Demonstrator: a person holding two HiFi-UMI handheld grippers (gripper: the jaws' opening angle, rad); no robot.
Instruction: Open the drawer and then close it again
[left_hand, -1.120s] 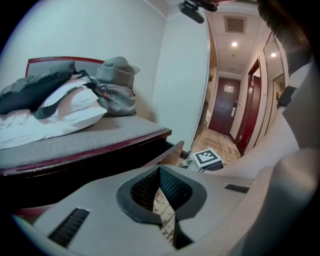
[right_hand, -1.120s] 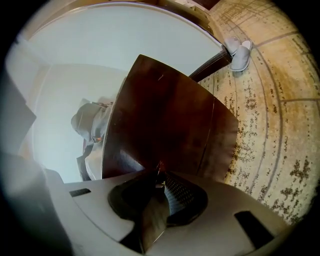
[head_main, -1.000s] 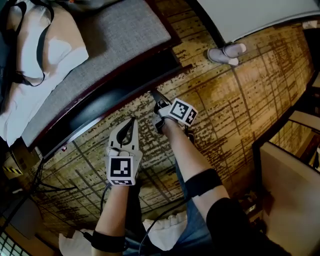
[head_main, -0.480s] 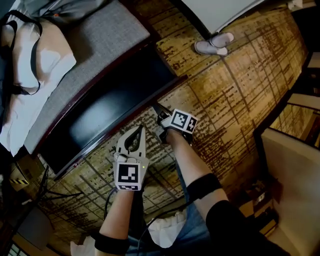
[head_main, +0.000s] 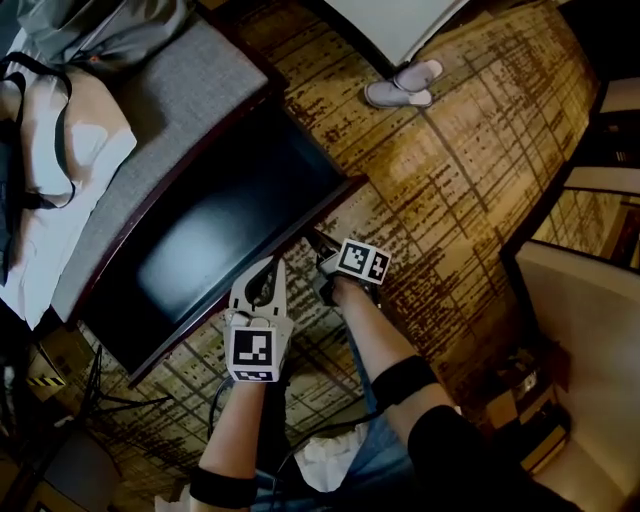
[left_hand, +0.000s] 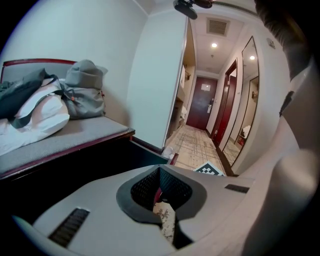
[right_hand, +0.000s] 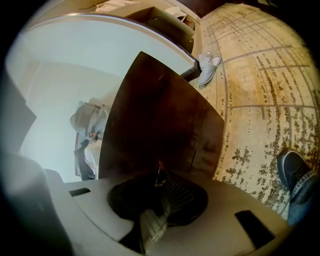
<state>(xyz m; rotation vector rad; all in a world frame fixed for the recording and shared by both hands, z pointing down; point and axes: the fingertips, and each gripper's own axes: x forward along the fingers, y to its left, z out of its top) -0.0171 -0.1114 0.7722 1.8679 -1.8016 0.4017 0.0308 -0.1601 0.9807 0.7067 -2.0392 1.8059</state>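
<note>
Drawer (head_main: 225, 225) drawn out from under the cushioned seat (head_main: 150, 120), your right gripper (head_main: 315, 240) on its handle (right_hand: 159, 172).

At the left, a white bag (head_main: 60, 140) and a grey bag (head_main: 100, 25) lie on the seat's grey cushion, and the dark drawer stands open over the patterned carpet (head_main: 470, 180). Your left gripper (head_main: 268, 268) hangs with its tips by the drawer's front edge, fingers pressed together on nothing. Just to its right, your right gripper's fingers pinch the small metal handle on the drawer front (right_hand: 160, 120), having just eased slightly wider. Farther right, pale slippers (head_main: 402, 85) sit on the carpet, well apart from the drawer.
</note>
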